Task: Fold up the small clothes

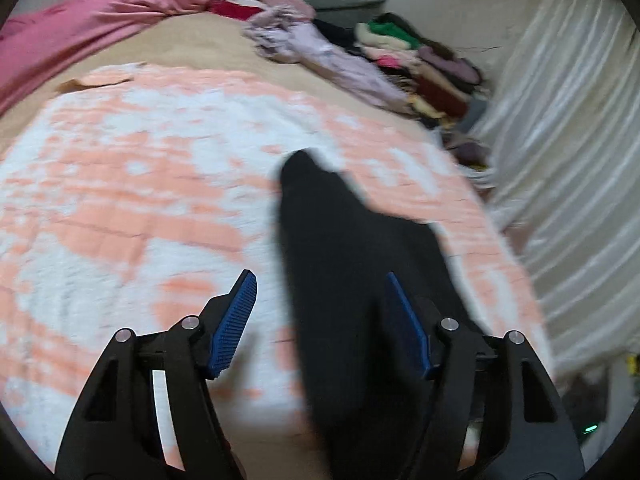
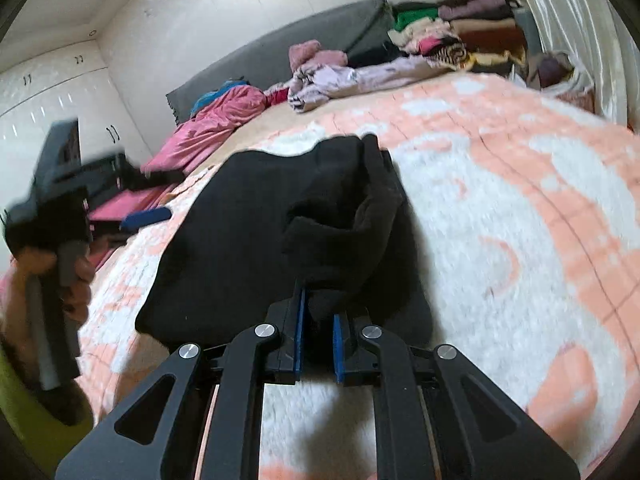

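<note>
Right wrist, black garment (image 2: 240,240) pinched by right hand-held gripper (image 2: 319,312)

A small black knit garment (image 2: 256,240) lay bunched and partly lifted. One folded edge sat pinched between the right gripper (image 2: 319,336) fingers. The rest spread ahead and leftward.

The right gripper (image 2: 319,320) has its blue pads pinched on a bunched fold of the black garment (image 2: 256,240), which spreads ahead of the fingers and off to their left over the peach-and-white blanket (image 2: 500,220). Far left of the gripper, the person's hand (image 2: 74,280) grips the handle of the left gripper (image 2: 146,216), one blue pad showing, blurred. Well ahead, beyond the garment, a lilac heap of clothes (image 2: 340,80) and a stacked pile (image 2: 460,40) lie by the grey headboard (image 2: 280,46).
</note>
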